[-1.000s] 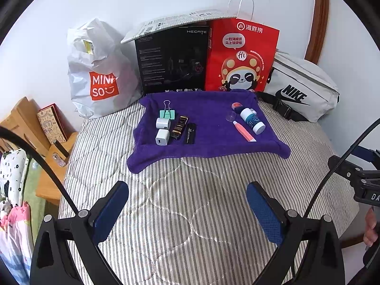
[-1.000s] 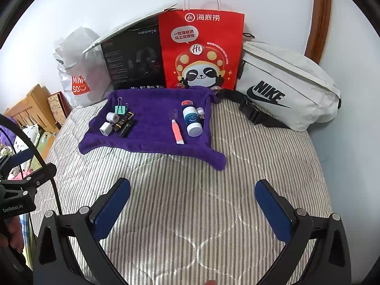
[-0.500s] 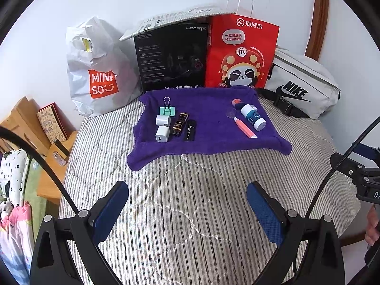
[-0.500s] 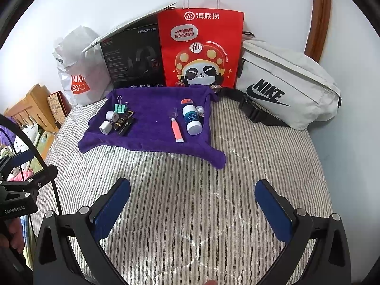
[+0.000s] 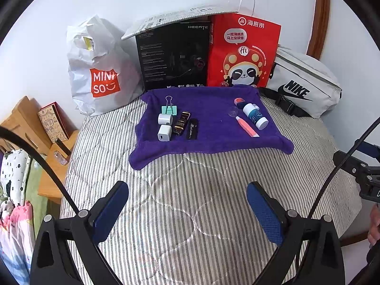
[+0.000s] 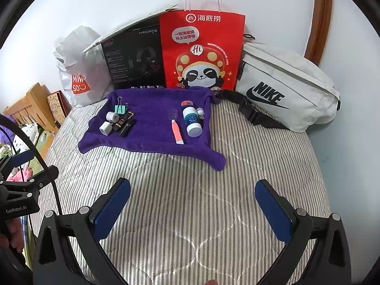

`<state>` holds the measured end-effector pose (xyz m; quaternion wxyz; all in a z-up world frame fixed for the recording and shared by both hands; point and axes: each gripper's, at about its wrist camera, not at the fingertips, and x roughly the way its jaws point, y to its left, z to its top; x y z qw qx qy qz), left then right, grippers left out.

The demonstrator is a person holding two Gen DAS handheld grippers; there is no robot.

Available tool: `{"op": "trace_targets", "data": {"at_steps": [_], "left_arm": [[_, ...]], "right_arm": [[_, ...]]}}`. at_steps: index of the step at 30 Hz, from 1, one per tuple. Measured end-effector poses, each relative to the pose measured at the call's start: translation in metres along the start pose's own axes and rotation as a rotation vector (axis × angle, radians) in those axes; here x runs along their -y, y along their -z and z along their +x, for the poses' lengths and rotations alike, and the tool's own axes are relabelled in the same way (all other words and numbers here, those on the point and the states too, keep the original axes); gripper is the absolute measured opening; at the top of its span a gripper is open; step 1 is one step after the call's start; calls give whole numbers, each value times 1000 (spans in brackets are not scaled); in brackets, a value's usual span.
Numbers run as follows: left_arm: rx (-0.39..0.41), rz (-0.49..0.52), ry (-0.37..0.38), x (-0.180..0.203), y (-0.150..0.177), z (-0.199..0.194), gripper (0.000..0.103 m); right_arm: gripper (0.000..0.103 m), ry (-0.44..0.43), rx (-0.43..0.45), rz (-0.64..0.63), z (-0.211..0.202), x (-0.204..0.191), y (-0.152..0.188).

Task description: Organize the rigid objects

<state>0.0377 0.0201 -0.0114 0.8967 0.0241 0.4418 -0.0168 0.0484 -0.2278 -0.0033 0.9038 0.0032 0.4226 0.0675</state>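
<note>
Blue pads: both claws wide apart and empty. Our left gripper and right gripper hang over bare striped quilt, well short of anything.
Where the stuff is: all on the purple towel, near the back of the bed, by the bags.
Left bunch: mint binder clip, two white charger plugs and, a dark brown-and-gold tube and a black stick marked Horizon, side by side and roughly touching.
Right bunch: white bottle with blue label, pink tube, a clear little cap, and a small USB stick just beside the bottle.
Progress guess: looks mostly sorted into two groups with a gap between, so we'd call it either nearly done or not started. Can't tell which from this.
Left to do: maybe straighten the right bunch, which lies looser.
Hard to see: the USB stick is hidden behind the bottle in the left view. A red-capped thing sits at the bottle's far end; we can't say if it's separate.
Cut off: only a sliver of each hand at the frame edges.
</note>
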Motion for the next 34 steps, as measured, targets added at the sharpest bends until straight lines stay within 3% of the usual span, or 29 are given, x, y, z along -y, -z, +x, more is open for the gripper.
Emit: {"op": "trace_targets", "data": {"at_steps": [34], "left_arm": [[9, -1, 6, -1, -8, 6, 102]], "right_arm": [[103, 9, -20, -11, 10, -2, -1]]}}
